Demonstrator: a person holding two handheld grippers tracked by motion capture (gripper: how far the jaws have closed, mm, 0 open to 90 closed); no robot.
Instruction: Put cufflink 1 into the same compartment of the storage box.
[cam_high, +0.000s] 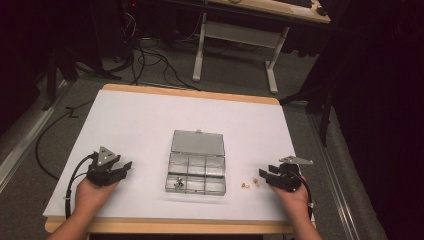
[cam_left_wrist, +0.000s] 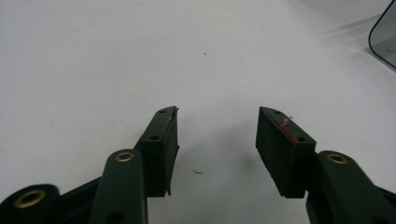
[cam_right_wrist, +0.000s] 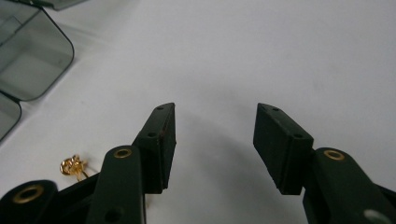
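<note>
Two small gold pieces are lying loose on the white worktop, side by side in a short row running roughly left to right, just to the right of the clear compartment box and apart from its wall. One gold piece is being shown in the right gripper view low at the left, beside the outer face of the left-hand jaw and not between the jaws. The right gripper is being held near the pieces, with its jaws pointing toward the box and the pieces lying just ahead of their tips and slightly nearer the person; its jaws are standing apart with nothing but bare worktop between them. The box is lying open, its lid folded back on the far side, and small metallic items are resting in the near-left compartment. The left gripper is being held on the opposite side of the box, well apart from the gold pieces; its jaws are likewise open and empty. The right hand is judged the nearer, and the coming move is judged to turn on the jaws being brought slightly sideways over a single piece.
</note>
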